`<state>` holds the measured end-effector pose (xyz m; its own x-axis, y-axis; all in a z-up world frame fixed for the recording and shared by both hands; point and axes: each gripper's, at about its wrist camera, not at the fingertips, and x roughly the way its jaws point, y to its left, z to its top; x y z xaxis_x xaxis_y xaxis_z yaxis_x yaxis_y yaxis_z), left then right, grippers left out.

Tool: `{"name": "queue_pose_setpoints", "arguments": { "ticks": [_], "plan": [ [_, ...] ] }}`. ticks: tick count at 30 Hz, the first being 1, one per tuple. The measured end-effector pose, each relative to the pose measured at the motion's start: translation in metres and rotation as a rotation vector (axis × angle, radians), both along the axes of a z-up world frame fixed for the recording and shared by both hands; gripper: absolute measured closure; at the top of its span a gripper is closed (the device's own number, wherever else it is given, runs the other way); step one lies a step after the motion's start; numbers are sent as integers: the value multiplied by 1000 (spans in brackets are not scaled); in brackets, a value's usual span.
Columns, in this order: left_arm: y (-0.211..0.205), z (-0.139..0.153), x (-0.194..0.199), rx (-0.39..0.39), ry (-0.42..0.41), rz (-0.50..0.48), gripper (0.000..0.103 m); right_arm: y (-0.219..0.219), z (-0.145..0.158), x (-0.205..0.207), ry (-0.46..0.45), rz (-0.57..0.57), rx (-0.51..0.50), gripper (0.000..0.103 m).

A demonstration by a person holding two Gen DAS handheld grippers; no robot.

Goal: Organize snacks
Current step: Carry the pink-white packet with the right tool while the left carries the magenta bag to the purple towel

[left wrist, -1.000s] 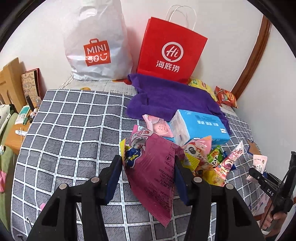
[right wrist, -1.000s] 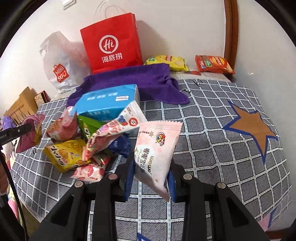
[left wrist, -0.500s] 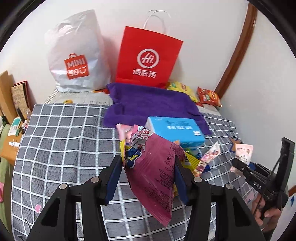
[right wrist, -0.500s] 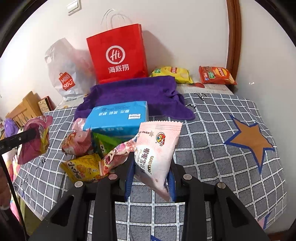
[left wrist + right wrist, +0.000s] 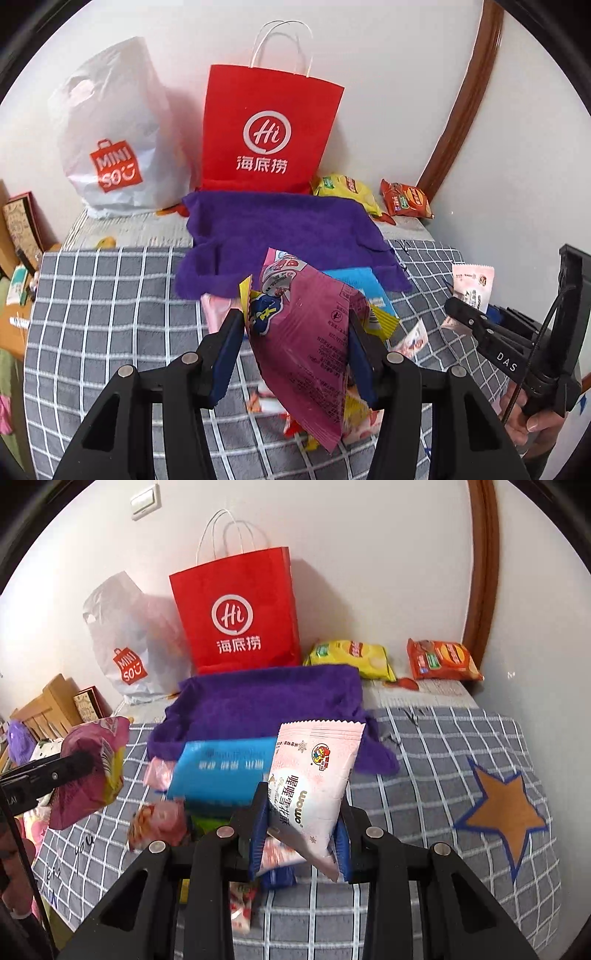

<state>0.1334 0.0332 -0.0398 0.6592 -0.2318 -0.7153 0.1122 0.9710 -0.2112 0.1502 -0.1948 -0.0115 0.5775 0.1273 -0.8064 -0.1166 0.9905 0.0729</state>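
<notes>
My left gripper (image 5: pixel 295 350) is shut on a magenta snack bag (image 5: pixel 306 343) and holds it above the bed; the bag also shows in the right wrist view (image 5: pixel 88 768). My right gripper (image 5: pixel 299 834) is shut on a pale pink snack packet (image 5: pixel 314 790), seen at the right of the left wrist view (image 5: pixel 472 286). Below lies a pile of small snack packets (image 5: pixel 159 819) beside a blue tissue pack (image 5: pixel 221 768). A purple towel (image 5: pixel 280 236) is spread behind it. A yellow chip bag (image 5: pixel 351 657) and an orange snack bag (image 5: pixel 443 661) lie by the wall.
A red paper bag (image 5: pixel 269 133) and a white plastic bag (image 5: pixel 114 147) stand against the wall behind the towel. The bed has a grey checked cover (image 5: pixel 110 302) with an orange star (image 5: pixel 506 808). A wooden shelf with clutter (image 5: pixel 48 709) is at the left.
Both grippers have risen and moved forward toward the towel and the bags, each still holding its packet. The snack pile now sits lower and closer under them.
</notes>
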Motion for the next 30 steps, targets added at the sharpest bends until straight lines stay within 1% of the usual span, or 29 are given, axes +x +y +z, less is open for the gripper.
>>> {"name": "queue_pose_setpoints", "arguments": {
  "ticks": [7,14,20,25,30],
  "plan": [
    [-1,9,33,-1,3,0,51,11,8,40,-1,30,-17,71],
    [1,13,69,15,2,-4,51,17,7,79,-20,36,-13,71],
    [8,12,101,28,0,10,52,16,0,119,-10,42,-19,71],
    [13,9,126,37,5,16,52,20,-11,154,19,62,-5,71],
    [17,7,154,40,8,25,52,27,-22,183,25,81,-21,71]
  ]
}}
